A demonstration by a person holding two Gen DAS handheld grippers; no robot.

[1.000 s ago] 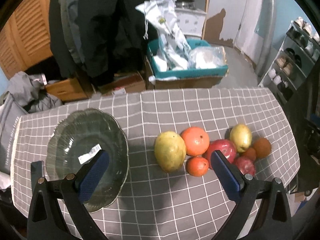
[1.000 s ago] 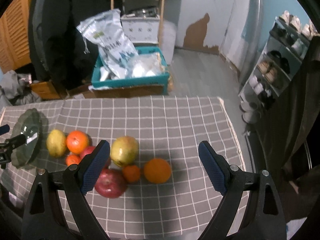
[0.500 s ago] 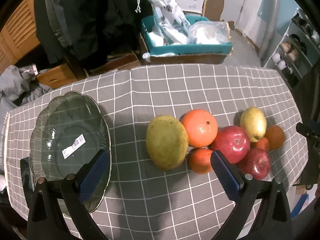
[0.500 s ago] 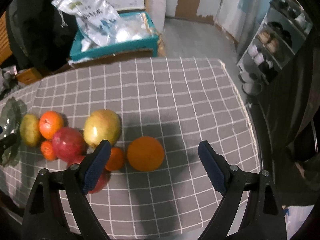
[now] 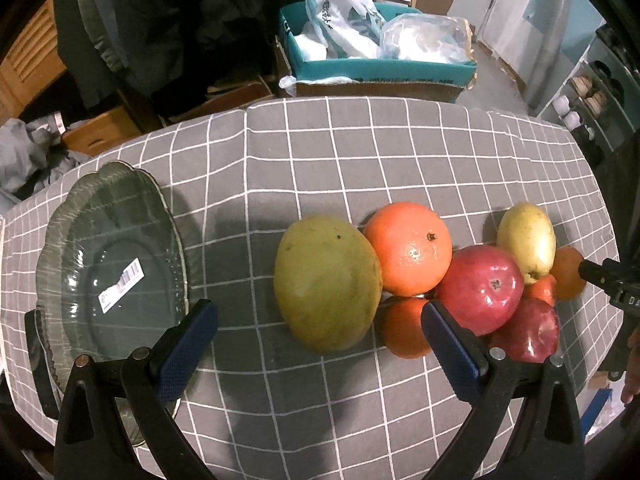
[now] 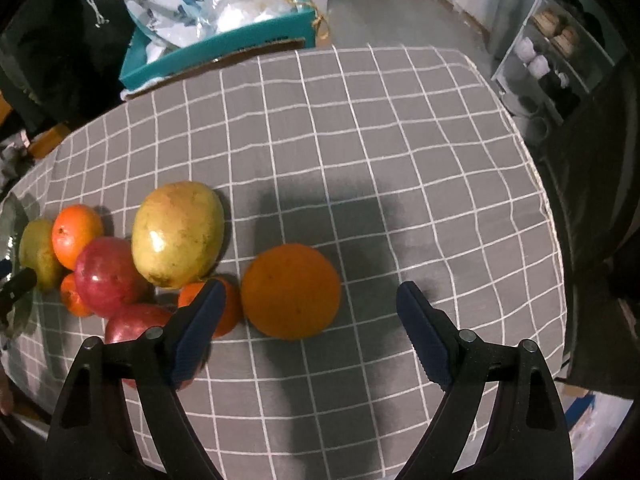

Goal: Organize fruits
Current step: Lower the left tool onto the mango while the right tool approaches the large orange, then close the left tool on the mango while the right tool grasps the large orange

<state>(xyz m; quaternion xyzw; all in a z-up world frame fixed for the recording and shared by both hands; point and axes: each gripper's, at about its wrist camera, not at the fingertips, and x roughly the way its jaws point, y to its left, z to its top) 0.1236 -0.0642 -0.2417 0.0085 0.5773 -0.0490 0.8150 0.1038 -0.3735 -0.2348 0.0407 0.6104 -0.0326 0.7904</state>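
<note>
Left gripper [image 5: 320, 344] hangs over the checked cloth [image 5: 360, 160] with jaws wide, nothing in them, the green mango [image 5: 326, 282] just ahead at 12 o'clock. Right gripper [image 6: 310, 318] is closing a bit but grips nothing yet, with the orange [image 6: 291, 290] between its pads, not touched. The other fruits bunch up at its 10 o'clock. The glass plate [image 5: 80, 216] sits further out, at the left gripper's 10 o'clock.

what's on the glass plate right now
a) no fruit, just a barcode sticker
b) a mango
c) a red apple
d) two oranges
a: the glass plate shows only a white barcode sticker, while the mango and the other fruit lie beside it on the checked tablecloth.
</note>
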